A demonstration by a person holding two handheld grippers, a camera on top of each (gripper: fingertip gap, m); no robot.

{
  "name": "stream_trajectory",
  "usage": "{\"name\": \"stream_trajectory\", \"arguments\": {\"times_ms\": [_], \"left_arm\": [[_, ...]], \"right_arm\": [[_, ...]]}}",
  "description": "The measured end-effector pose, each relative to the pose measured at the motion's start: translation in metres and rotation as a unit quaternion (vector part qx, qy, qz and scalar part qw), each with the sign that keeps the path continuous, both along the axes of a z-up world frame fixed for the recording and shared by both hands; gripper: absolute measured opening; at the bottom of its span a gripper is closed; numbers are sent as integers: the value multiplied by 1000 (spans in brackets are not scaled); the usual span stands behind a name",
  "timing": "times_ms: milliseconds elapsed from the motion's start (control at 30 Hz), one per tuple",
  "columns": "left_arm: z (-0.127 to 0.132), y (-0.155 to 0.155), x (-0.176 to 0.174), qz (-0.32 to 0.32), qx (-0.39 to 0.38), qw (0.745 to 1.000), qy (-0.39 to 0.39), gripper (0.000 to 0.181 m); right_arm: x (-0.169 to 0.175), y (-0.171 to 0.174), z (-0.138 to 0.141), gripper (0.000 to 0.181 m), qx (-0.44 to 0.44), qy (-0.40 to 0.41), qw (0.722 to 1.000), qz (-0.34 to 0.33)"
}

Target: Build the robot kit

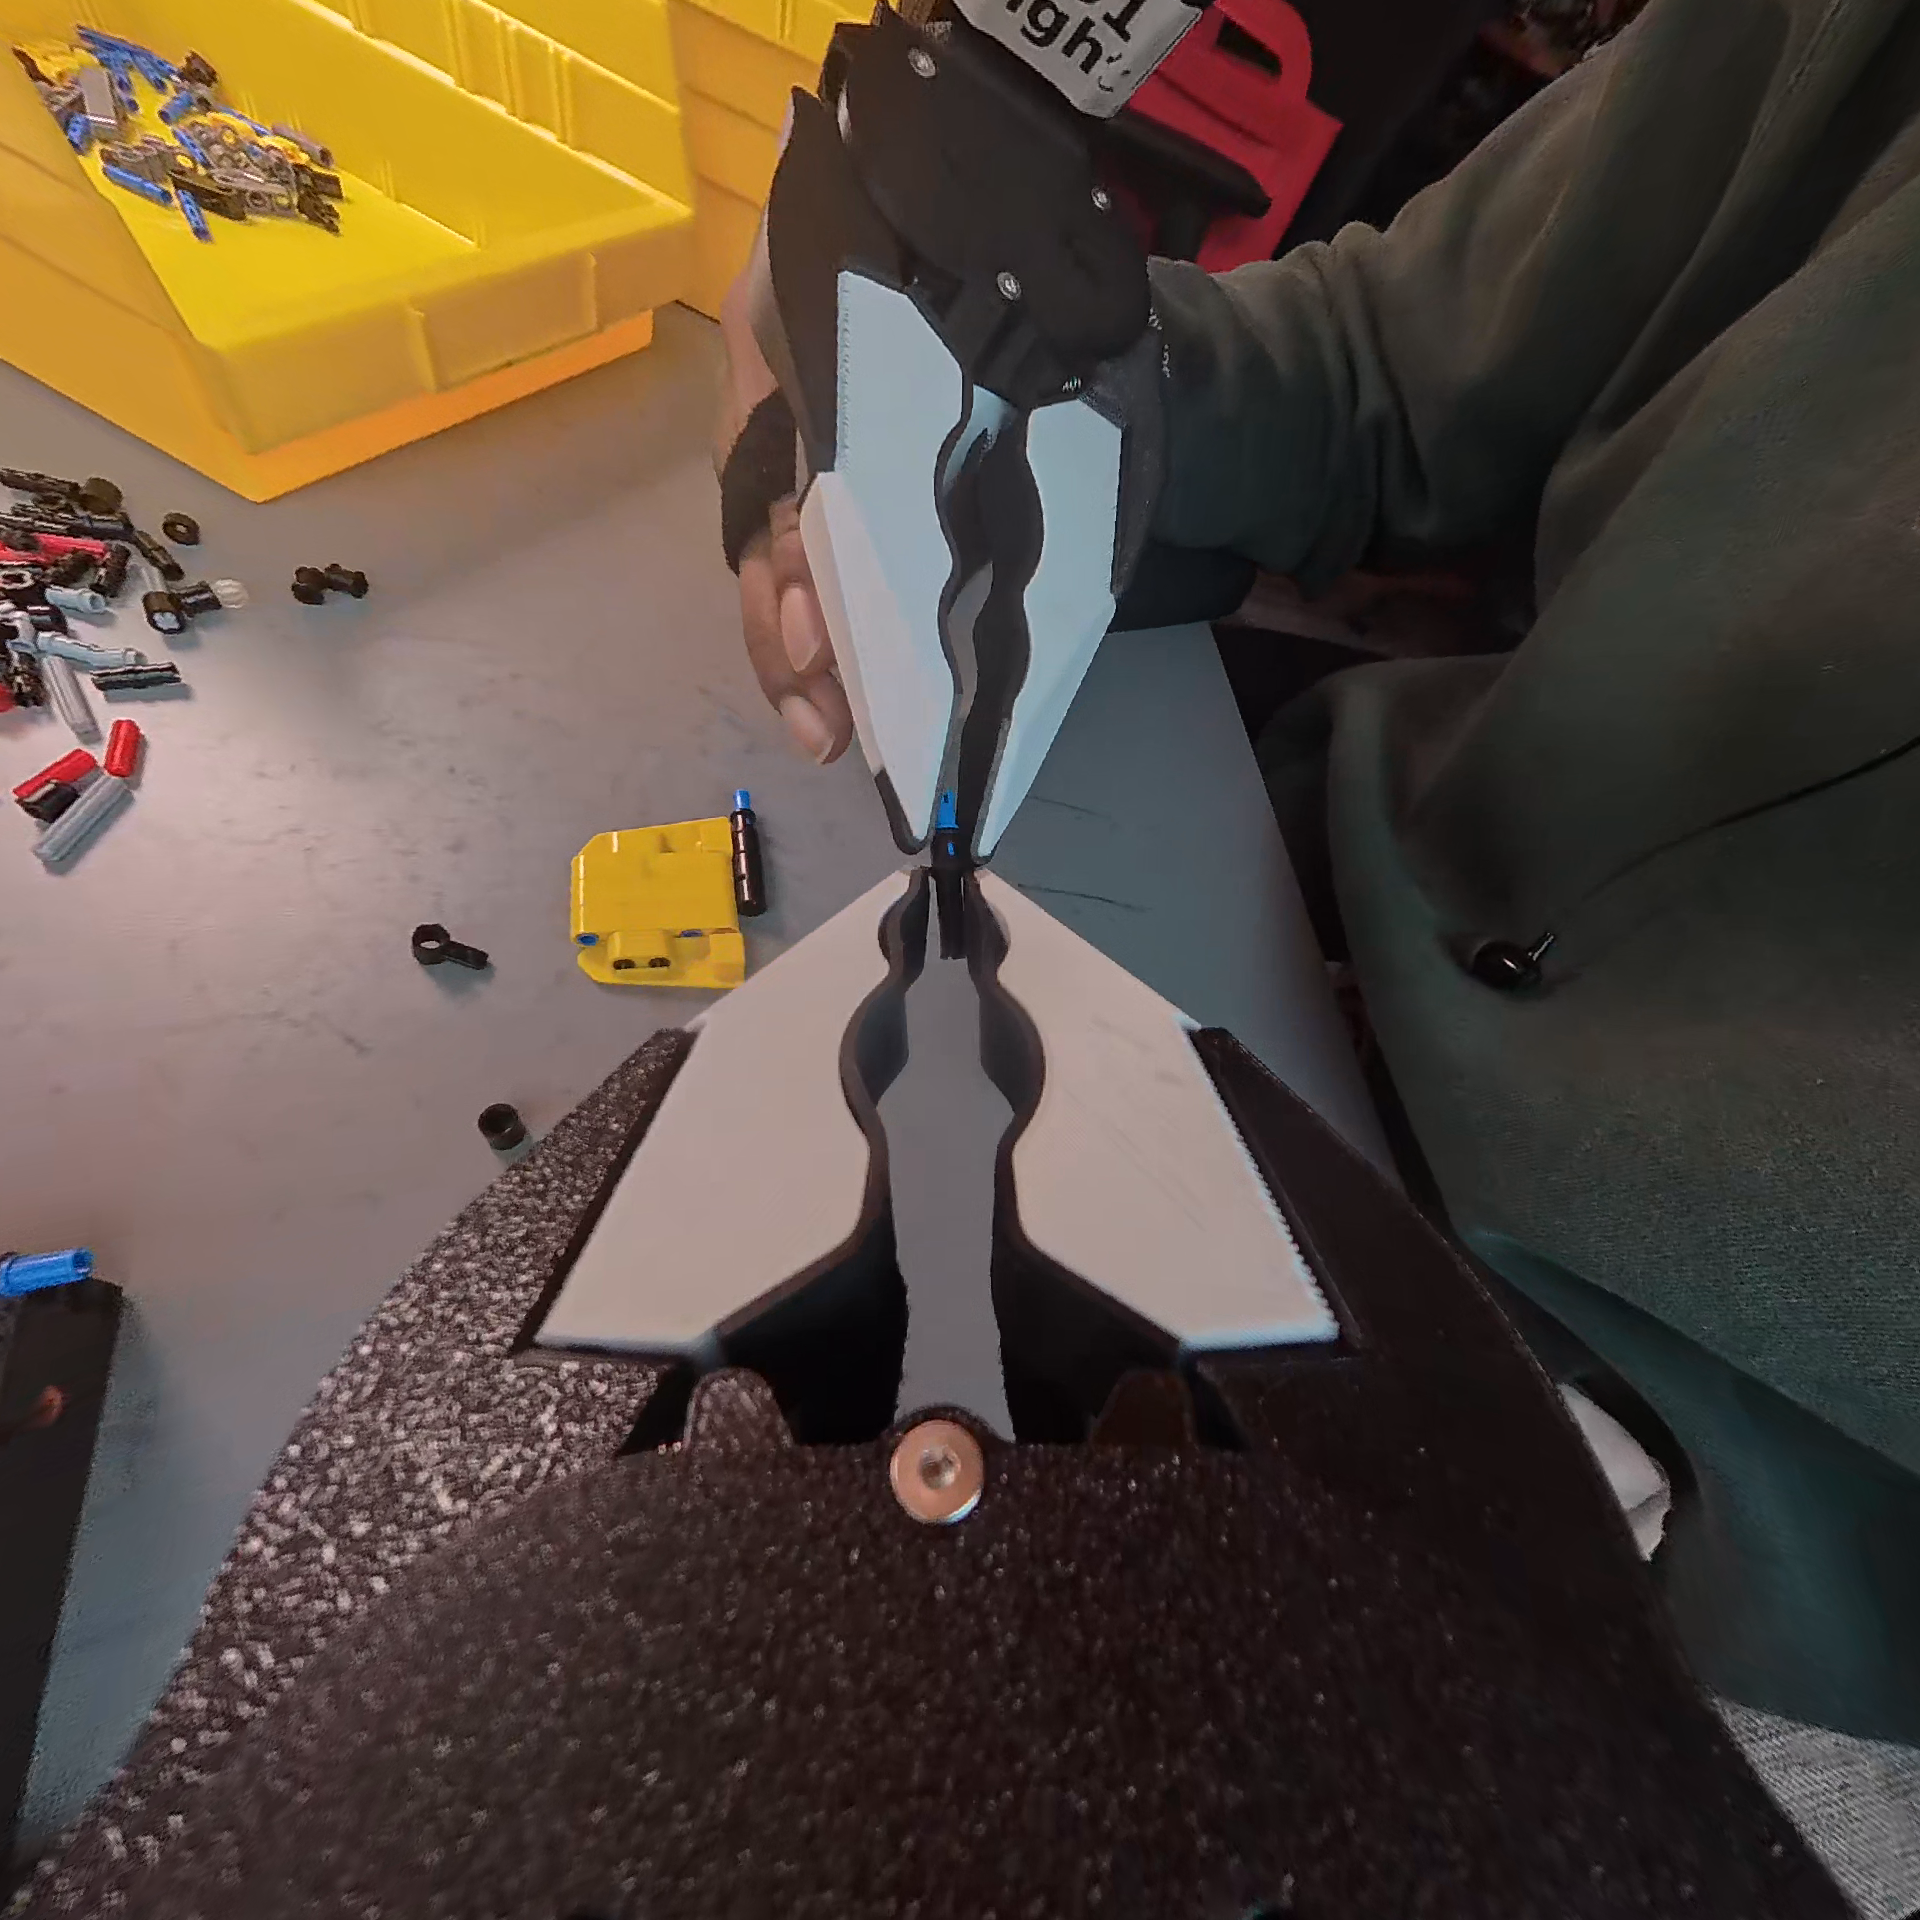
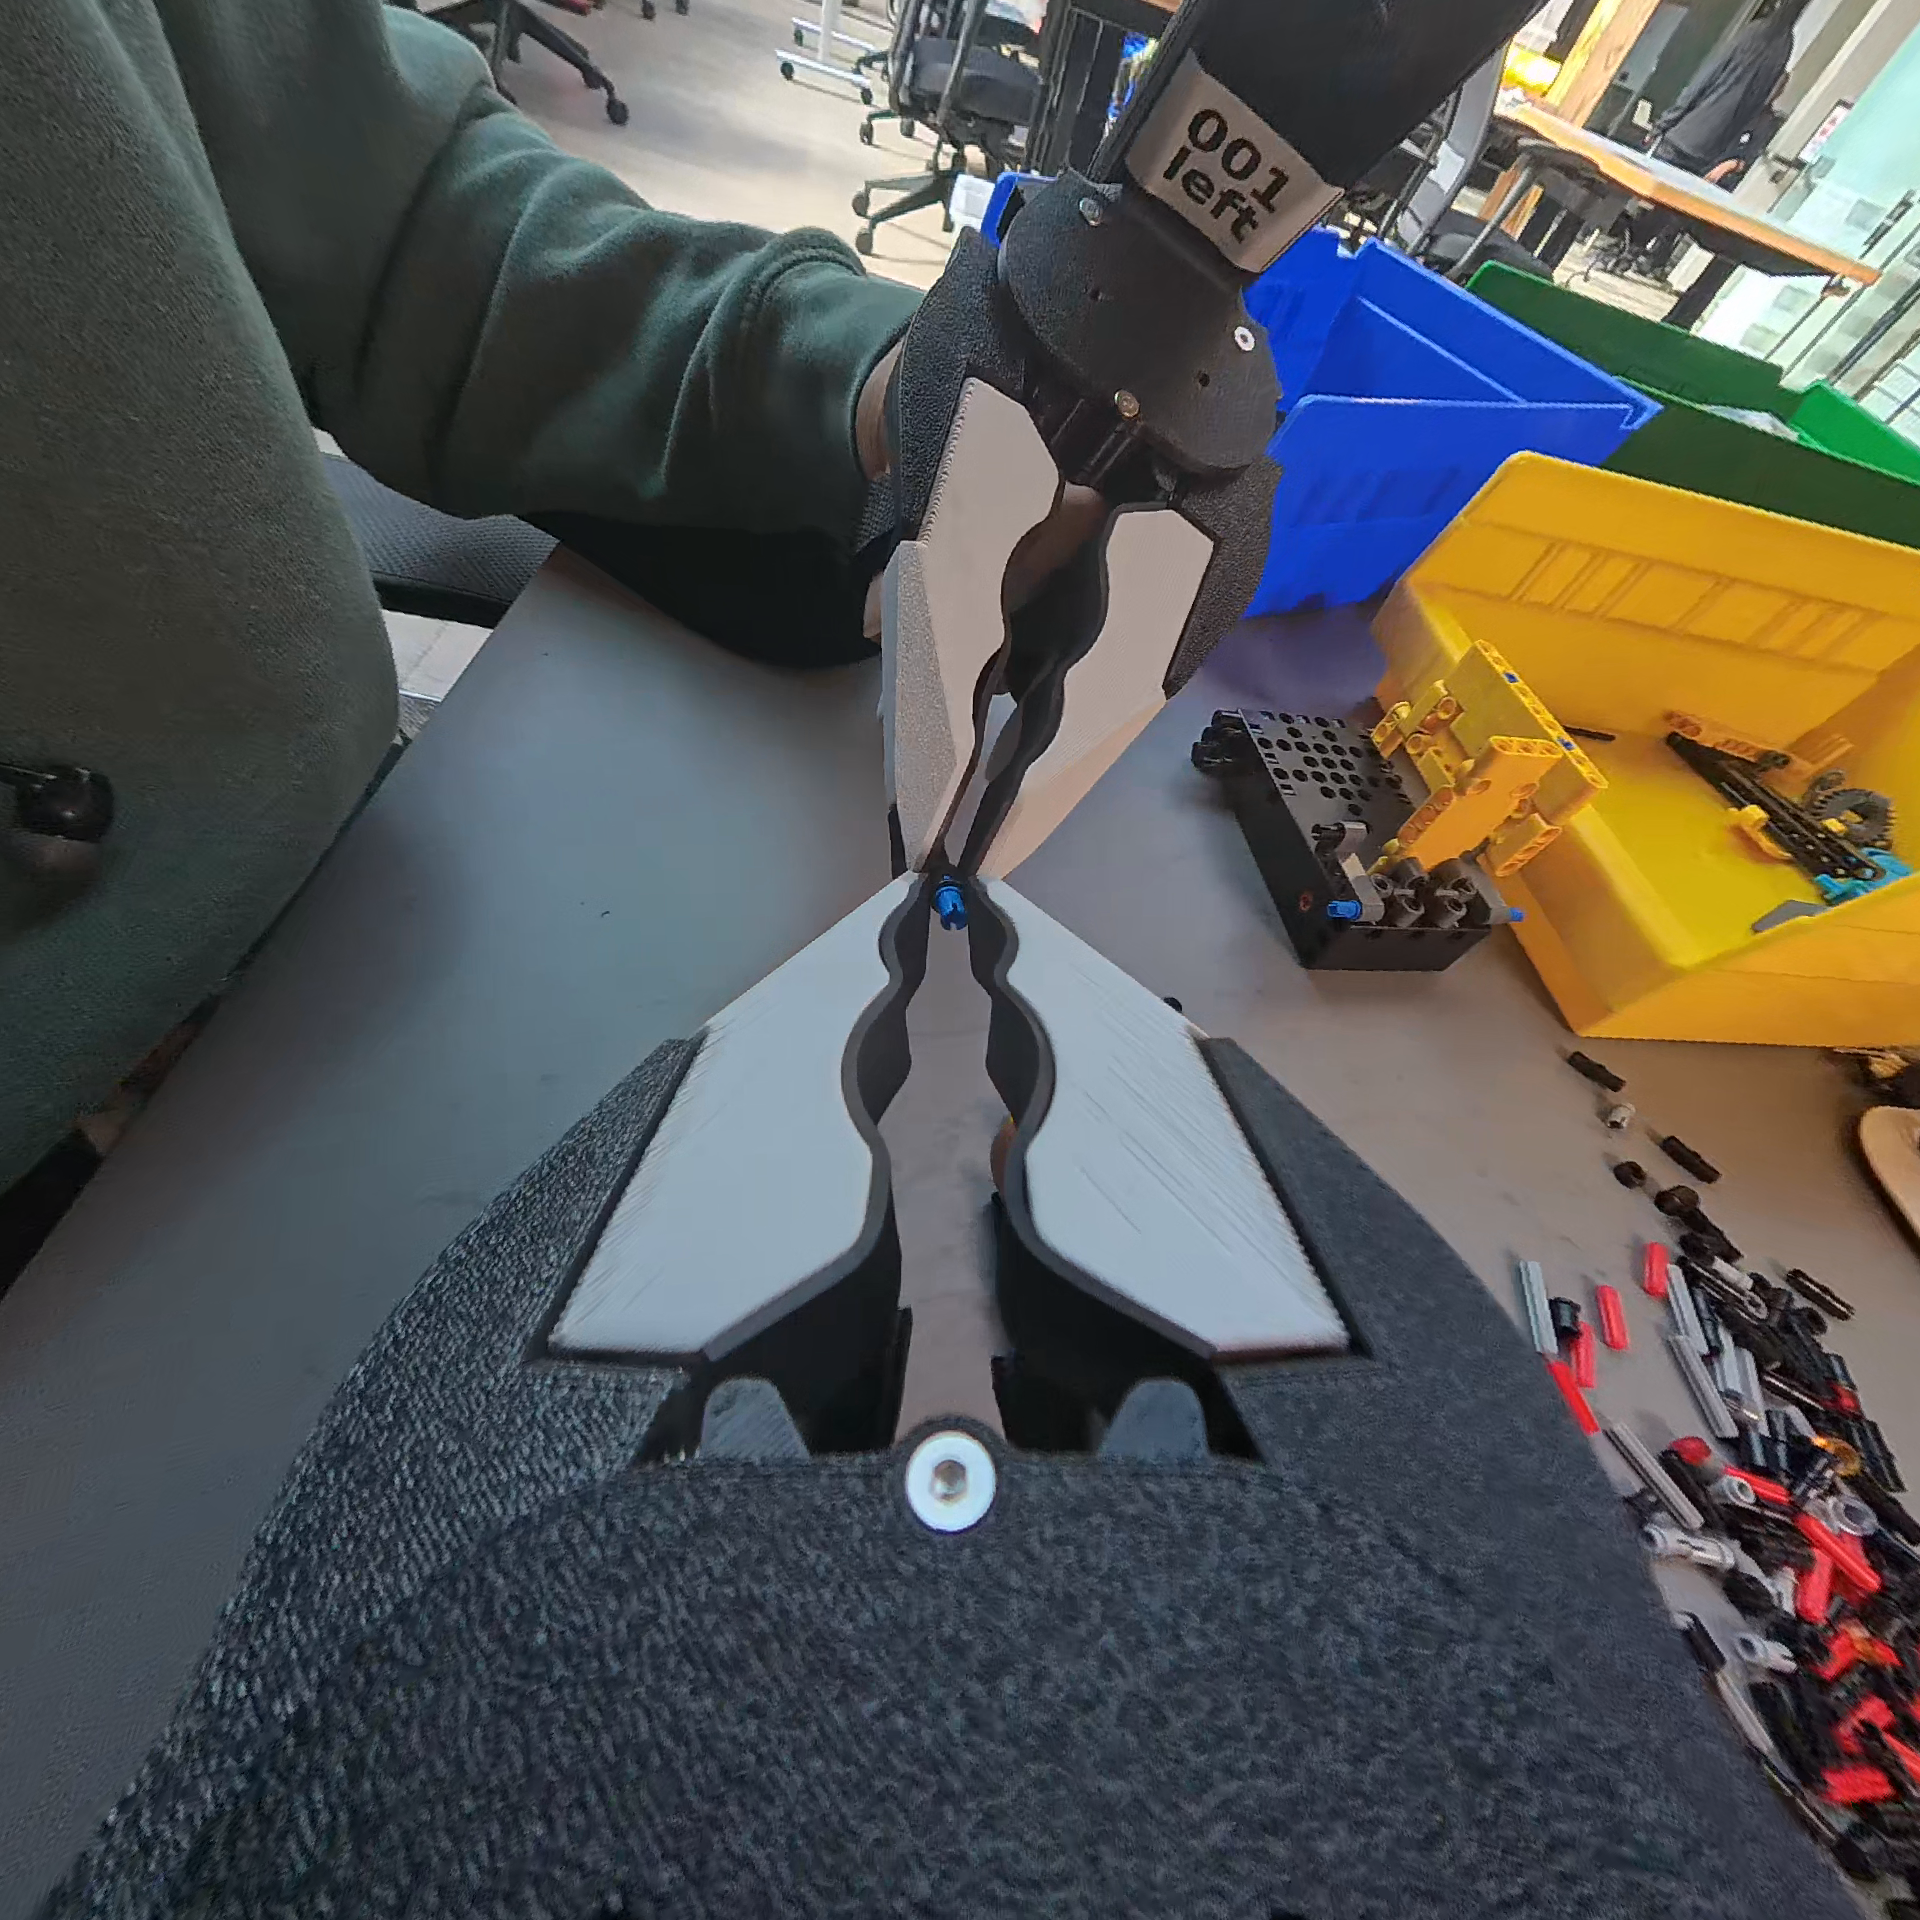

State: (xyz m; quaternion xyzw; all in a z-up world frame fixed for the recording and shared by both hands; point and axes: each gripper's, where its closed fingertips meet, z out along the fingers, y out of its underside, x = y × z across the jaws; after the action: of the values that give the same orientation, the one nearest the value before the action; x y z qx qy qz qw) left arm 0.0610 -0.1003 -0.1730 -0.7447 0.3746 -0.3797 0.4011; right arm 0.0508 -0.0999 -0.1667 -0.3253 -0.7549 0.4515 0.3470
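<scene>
Left tool [image 1: 943, 883] and right tool [image 2: 948, 902], tip to tip, both pinch one black-and-blue pin [image 1: 947, 871].

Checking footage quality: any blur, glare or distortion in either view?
Left wrist view: wide-angle bending, yellow bin soft, left gripper sharp. Right wrist view: bright background, small parts blurred at the edge, right gripper sharp.

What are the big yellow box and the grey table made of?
The yellow box looks like hard moulded plastic: glossy, with ribbed walls. The grey table seems a smooth matt laminate, lightly scuffed; what lies underneath cannot be seen.
</scene>
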Motion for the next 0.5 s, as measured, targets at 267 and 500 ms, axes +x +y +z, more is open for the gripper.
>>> {"name": "stream_trajectory", "arguments": {"times_ms": [267,500], "left_arm": [[3,20,-15,67,19,997,-11,10],[-9,48,-38,165,50,985,30,17]], "right_arm": [[-3,28,10,6,-5,13,998,-61],[-8,68,20,6,-18,30,987,-157]]}}
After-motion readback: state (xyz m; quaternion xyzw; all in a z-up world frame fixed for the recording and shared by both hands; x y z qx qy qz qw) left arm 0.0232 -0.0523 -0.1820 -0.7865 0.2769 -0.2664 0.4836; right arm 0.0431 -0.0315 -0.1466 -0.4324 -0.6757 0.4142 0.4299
